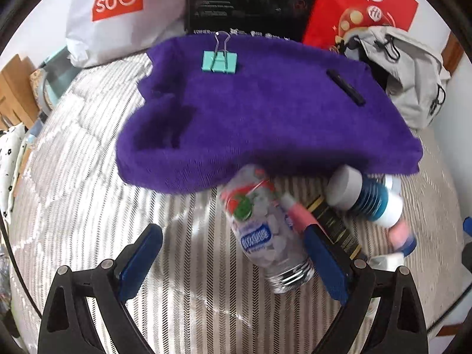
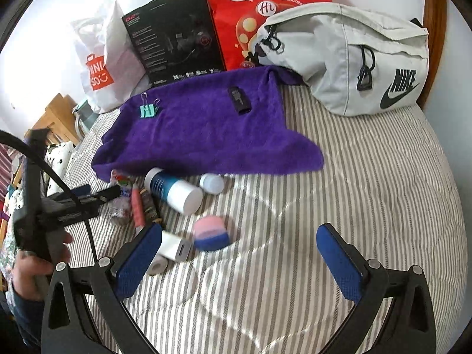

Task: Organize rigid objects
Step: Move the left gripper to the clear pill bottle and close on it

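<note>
Reading "NIKE" on grey bag (image 2: 348,59), "MINISO" on white bag (image 1: 118,14)

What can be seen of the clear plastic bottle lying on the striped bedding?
The clear plastic bottle lies on its side on the striped bedding, its ribbed silver cap toward the camera. It looks filled with pale chunky pieces and carries a blue label and red-green artwork. Its far end reaches the edge of the purple towel. A pink tube rests against its side. In the left wrist view it lies between the open fingers of the left gripper, untouched. Motion blur softens details.
</note>
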A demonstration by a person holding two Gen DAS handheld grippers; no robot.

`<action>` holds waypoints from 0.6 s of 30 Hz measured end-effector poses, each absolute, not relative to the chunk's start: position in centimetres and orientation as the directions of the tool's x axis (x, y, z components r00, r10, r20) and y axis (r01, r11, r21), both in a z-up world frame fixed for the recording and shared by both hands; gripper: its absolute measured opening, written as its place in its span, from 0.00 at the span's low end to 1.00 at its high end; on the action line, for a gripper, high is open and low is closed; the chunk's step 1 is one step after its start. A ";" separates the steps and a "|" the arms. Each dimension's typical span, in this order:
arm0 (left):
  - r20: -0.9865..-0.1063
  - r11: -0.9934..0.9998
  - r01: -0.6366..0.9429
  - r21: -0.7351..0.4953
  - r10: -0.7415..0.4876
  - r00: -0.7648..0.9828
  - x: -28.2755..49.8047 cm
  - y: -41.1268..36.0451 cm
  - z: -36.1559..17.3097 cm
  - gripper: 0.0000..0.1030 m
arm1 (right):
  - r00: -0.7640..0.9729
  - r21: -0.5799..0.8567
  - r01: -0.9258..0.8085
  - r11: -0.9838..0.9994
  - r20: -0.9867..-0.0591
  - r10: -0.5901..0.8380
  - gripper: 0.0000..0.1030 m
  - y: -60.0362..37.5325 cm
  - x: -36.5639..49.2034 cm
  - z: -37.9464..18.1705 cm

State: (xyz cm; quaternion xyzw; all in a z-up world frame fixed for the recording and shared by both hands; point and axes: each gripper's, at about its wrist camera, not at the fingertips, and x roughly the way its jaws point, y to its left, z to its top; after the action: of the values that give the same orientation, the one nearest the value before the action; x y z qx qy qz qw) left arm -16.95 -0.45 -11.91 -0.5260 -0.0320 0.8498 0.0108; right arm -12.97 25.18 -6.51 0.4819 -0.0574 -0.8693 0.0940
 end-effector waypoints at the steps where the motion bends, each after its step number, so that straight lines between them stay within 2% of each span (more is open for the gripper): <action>1: -0.898 -0.999 0.016 -0.050 0.038 -0.439 -16.8 -0.7 -12.3 0.96 | -0.516 0.189 0.109 -0.976 -0.829 -0.218 1.00 25.1 -12.7 -6.6; 4: -0.903 -1.000 0.023 -0.012 0.001 -0.429 -16.4 -1.4 -12.6 0.96 | -0.507 0.180 0.117 -0.977 -0.835 -0.215 1.00 24.8 -12.1 -6.7; 12: -0.878 -0.999 -0.037 -0.034 0.048 -0.477 -17.1 -1.2 -12.6 0.91 | -0.505 0.173 0.091 -0.981 -0.841 -0.196 1.00 24.9 -11.7 -7.1; 14: -0.872 -0.999 -0.043 -0.024 0.042 -0.488 -17.2 -1.0 -12.6 0.82 | -0.497 0.169 0.095 -0.981 -0.846 -0.193 1.00 24.7 -11.8 -7.7; 16: -0.867 -0.999 -0.049 0.001 0.024 -0.497 -17.3 -0.7 -12.6 0.81 | -0.492 0.159 0.097 -0.982 -0.850 -0.186 1.00 24.7 -11.9 -8.3; 18: -0.858 -0.997 -0.079 0.007 0.035 -0.512 -17.2 -0.2 -12.4 0.70 | -0.490 0.138 0.094 -0.986 -0.855 -0.167 1.00 24.7 -12.1 -9.1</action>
State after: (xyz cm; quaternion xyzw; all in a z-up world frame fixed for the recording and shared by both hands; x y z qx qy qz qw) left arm -17.16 -0.20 -12.38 -0.4927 0.0224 0.8693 0.0329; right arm -12.09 24.73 -9.15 0.4991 -0.0365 -0.8625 0.0756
